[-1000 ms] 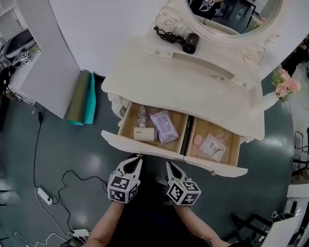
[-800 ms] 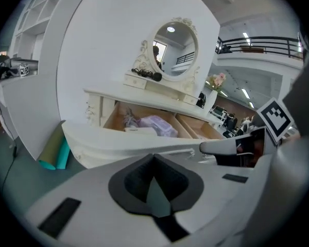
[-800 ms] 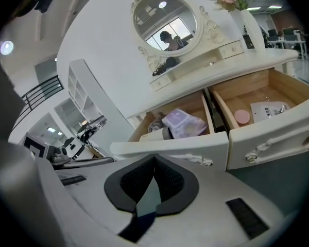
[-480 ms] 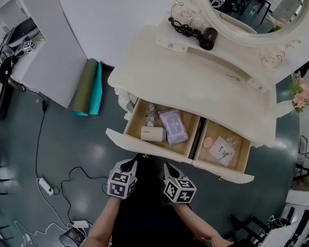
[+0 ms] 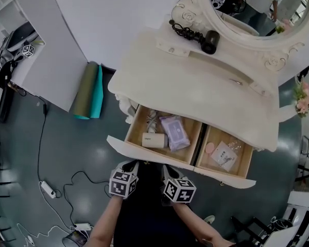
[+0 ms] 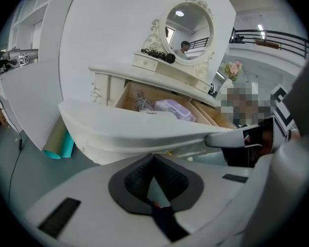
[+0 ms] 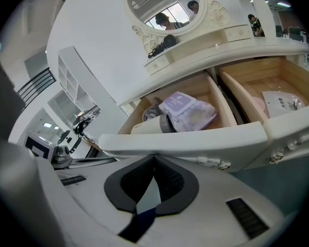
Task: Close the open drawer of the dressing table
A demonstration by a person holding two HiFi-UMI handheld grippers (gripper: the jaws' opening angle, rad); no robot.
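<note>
Head view has the left gripper (image 5: 134,164) and right gripper (image 5: 166,167) right up by the open drawer (image 5: 144,155) front (both jaws squeezed together, nothing in them).

I can read no word, number or brand anywhere. The white cylindrical bottle (image 5: 154,140), lying in the open wooden drawer (image 5: 135,123) near the middle of the frame, bears a short line of dark print, too small for me to make out.
</note>
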